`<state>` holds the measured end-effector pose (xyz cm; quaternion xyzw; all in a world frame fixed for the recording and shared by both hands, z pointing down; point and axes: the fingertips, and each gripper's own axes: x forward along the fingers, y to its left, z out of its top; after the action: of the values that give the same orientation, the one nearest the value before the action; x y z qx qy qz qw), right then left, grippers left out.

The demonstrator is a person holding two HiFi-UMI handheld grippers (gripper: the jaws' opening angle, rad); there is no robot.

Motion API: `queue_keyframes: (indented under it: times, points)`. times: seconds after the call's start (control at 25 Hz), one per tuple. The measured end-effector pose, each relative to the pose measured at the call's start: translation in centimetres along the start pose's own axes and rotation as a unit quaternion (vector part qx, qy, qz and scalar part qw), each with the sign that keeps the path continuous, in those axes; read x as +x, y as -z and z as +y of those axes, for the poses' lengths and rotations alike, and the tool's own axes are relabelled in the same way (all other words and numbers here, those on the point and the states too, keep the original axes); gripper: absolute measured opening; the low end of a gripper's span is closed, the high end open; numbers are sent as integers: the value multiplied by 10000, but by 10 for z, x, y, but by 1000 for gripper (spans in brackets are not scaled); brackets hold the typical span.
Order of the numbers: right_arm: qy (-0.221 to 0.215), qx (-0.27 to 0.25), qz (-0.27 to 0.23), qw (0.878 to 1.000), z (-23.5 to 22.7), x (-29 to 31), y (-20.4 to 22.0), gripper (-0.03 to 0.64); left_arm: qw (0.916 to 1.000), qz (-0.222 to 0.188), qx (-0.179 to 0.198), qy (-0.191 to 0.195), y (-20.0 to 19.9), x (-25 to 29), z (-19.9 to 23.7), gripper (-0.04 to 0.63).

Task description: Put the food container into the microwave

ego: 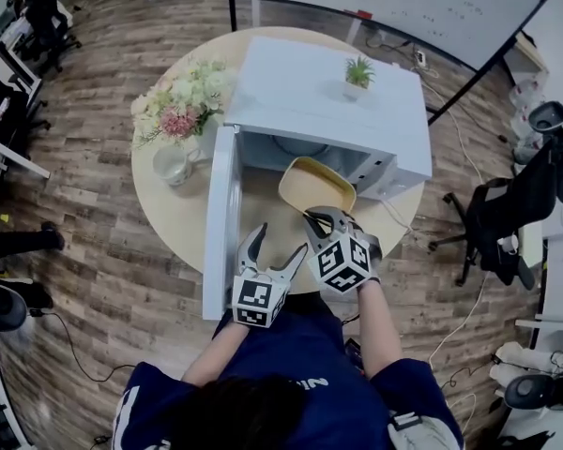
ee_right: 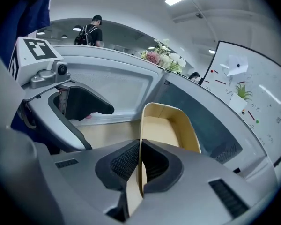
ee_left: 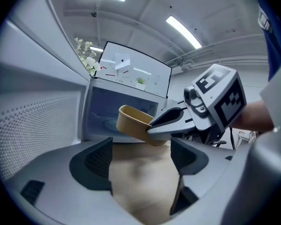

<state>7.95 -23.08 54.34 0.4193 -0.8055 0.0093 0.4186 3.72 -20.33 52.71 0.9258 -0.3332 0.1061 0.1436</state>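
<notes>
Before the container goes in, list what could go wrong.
1. The right hand-held gripper pinches the food container by one thin wall only, and it hangs tilted, so it may twist or slip out.
2. Its raised far end could catch the microwave at the opening's upper edge.

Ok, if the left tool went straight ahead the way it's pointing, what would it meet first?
Probably the food container held by the right tool, in front of the open microwave; depth is hard to judge.

Round wooden table [ego: 263, 225], white microwave [ego: 310, 92] on it, door open, flowers [ego: 183, 106] alongside in perhaps a white jug [ego: 174, 165]
</notes>
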Motion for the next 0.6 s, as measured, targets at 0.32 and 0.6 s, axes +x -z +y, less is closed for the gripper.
queue_keyframes:
  times: [0.32,0.6]
  points:
    - [-288,-612,57,9977,-37,31,-8,23,9984,17,-287,-491,-4,8,16,383]
    - [-394,-974,124,9944,-61,58,-9,23,9964,-39,-459,-710,-7,16,14,383]
